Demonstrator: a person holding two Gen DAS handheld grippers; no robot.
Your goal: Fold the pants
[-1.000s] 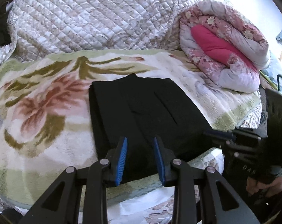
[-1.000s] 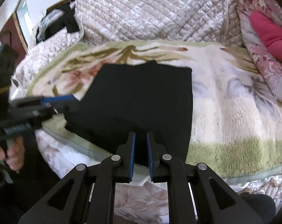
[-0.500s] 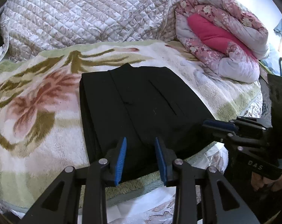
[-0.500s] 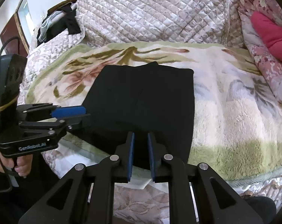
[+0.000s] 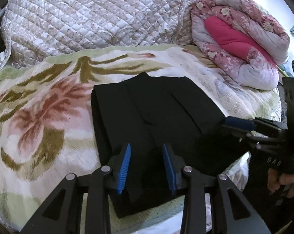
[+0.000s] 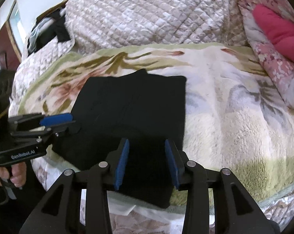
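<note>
The pants (image 5: pixel 147 120) lay folded into a dark rectangle on the blanket (image 5: pixel 39 117) of the bed, just ahead of and below both tools, near edge hanging close to the bed's front so it could be reached from where the person stood. The left tool (image 5: pixel 146 166) hovered over the near left part of the cloth, its blue pads (image 5: pixel 124 165) parting, with pants seen beneath the gap but nothing pinched. The right tool (image 6: pixel 147 163) sat over the near right corner, jaws opening as well, pads clear of the fabric. Each tool showed at the side of the other's view, so they flanked the near edge, likely to take both corners together for another fold away from the person. A quilt (image 5: pixel 88 19) and a rolled duvet (image 5: pixel 244 39) lay beyond, well clear
</note>
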